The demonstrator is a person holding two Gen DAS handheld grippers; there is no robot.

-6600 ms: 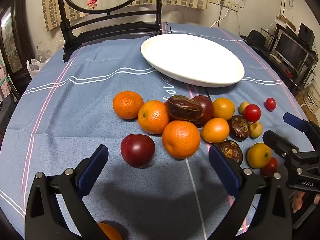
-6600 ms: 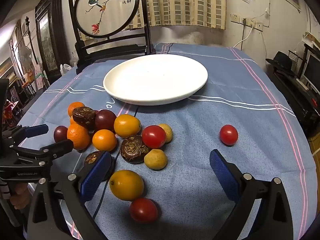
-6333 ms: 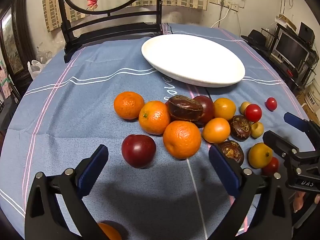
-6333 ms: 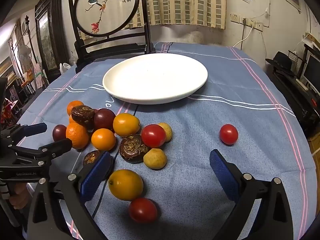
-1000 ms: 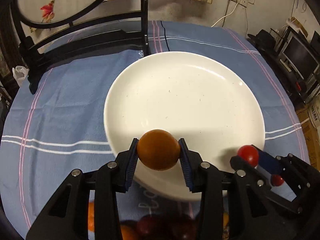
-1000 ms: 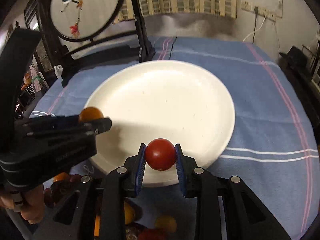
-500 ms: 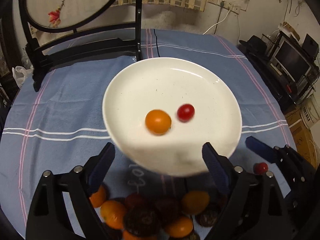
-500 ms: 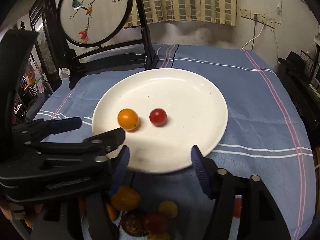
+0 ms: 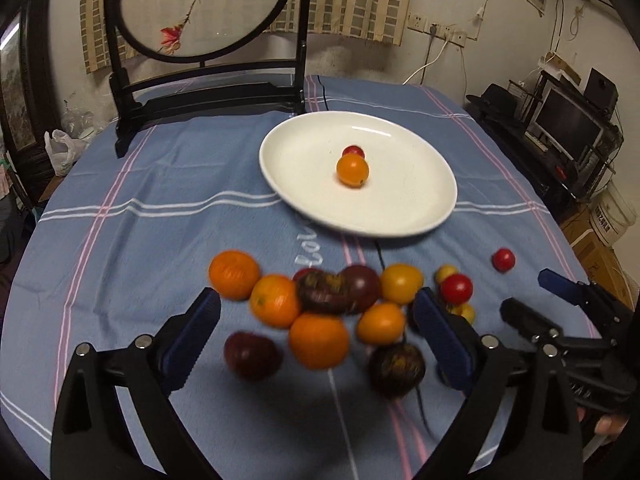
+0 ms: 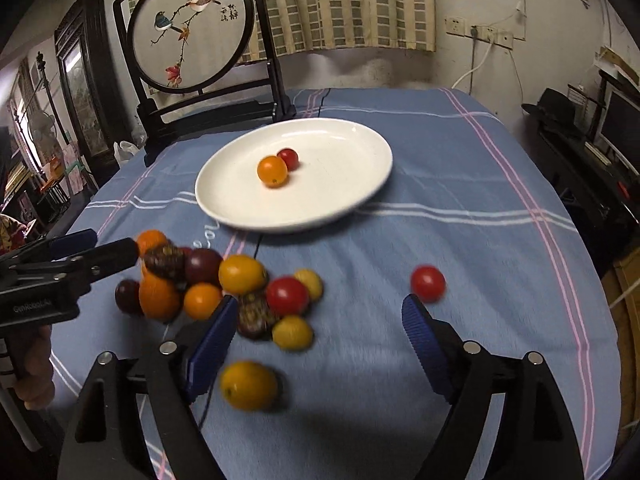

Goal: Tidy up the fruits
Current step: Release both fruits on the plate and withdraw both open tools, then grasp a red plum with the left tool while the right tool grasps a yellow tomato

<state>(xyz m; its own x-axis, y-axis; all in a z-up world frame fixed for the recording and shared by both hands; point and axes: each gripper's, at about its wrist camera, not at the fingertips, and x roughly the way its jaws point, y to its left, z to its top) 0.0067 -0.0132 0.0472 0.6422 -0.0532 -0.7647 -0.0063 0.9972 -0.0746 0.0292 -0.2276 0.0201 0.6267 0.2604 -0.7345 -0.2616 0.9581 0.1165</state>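
- One white plate [image 10: 352, 184], upper middle of the frame
- Two fruits on it: one orange fruit [image 10: 272, 171], one red tomato [image 10: 289, 159]
- Two grippers: left gripper [image 9: 316, 338], right gripper [image 10: 316, 340]
- One lone tomato [image 10: 427, 283], right of centre

A small orange fruit [image 9: 352, 171] and cherry tomato [image 9: 353, 151] (seemingly touching) lie on the white plate [image 9: 420, 216].

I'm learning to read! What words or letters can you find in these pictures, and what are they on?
"GenRobot.AI": on the left gripper, side of its black body.
"Lov...": white letters on the blue tablecloth near the plate, rest hidden.
Chinese characters on the round painted screen: too small to read.
Bucket print: too blurred to read.
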